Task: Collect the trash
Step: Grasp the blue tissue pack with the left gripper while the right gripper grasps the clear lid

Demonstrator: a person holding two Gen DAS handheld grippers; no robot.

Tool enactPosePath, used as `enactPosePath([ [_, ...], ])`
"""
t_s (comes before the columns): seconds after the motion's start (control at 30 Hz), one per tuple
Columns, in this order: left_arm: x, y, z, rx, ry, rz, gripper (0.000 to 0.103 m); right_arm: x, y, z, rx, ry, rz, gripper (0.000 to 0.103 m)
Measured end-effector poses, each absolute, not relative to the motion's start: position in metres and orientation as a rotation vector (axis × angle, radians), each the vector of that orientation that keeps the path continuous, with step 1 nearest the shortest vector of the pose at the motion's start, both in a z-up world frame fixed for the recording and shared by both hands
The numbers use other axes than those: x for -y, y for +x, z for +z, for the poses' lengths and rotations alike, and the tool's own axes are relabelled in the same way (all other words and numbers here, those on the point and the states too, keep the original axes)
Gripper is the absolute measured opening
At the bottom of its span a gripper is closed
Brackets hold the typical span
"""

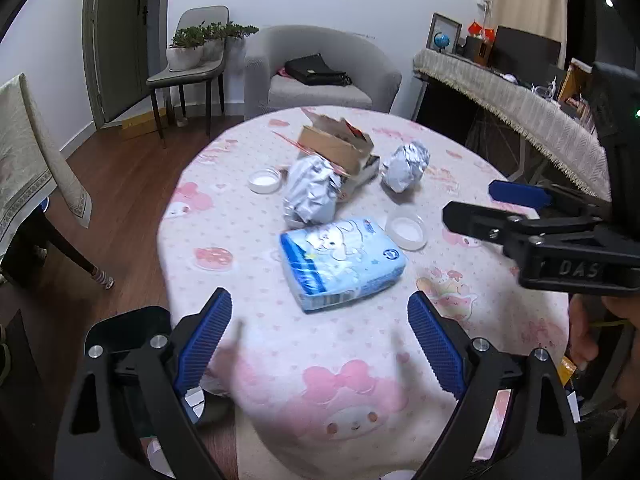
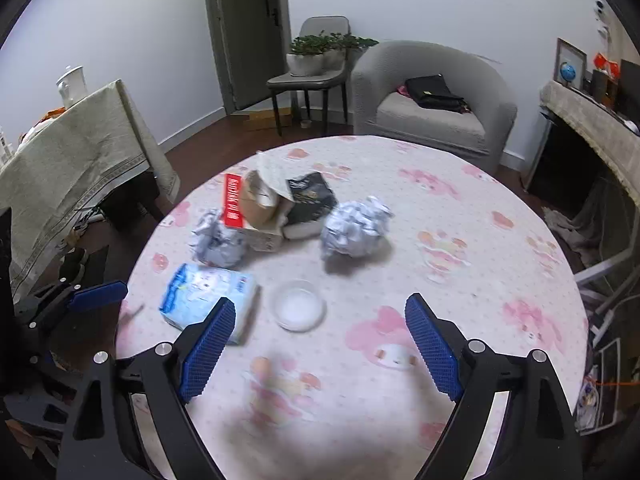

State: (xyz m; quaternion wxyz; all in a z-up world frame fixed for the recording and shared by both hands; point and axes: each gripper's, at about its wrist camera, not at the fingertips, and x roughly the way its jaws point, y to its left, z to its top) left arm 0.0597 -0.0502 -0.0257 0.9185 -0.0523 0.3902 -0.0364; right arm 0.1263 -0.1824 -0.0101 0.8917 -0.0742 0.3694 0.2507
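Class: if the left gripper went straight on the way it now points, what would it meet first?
Probably the blue tissue pack, lying right ahead between the open left gripper fingers' line; depth is hard to judge.

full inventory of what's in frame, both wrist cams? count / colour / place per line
table: 1, round, pink cartoon-print cloth, centre
crumpled paper balls: 2, white-grey, mid-table, one on each side of the torn box
torn box: 1, brown cardboard with red and black panels, far side of the pile
tissue pack: 1, light blue, near side of the pile
small dishes: 2, clear or white, one near the tissue pack, one at the far left of the pile
armchair: 1, grey, behind table, black bag on its seat
chair: 1, grey, by the door, holding potted plants
side tables: 2, beige cloths, left and right edges
left gripper: open, low over the near table edge
right gripper: open, above the near dish
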Motion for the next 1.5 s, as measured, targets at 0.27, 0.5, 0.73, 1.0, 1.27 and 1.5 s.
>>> enactPosePath([
  [0.27,0.070,0.076,-0.041,-0.850,-0.096,-0.057,0.092,0.213,0.132,-0.018,-0.793,-0.126,0.483,0.088],
  [0.5,0.079,0.085,-0.045,-0.853,-0.090,-0.014,0.092,0.226,0.134,-0.024,-0.817,-0.129,0.497,0.088],
  [0.73,0.083,0.096,-0.044,-0.848,-0.116,0.033,0.092,0.229,0.137,-0.037,-0.860,-0.164,0.500,0.088],
  [1.0,0.078,0.110,-0.044,-0.831,-0.104,0.082,0.088,0.222,0.136,-0.043,-0.874,-0.191,0.549,0.078],
  [1.27,0.070,0.110,-0.042,-0.814,-0.111,0.064,0.078,0.202,0.137,-0.039,-0.866,-0.186,0.614,0.067],
  [1.5,0.056,0.101,-0.038,-0.813,-0.157,0.036,0.072,0.183,0.136,-0.041,-0.874,-0.211,0.623,0.063],
])
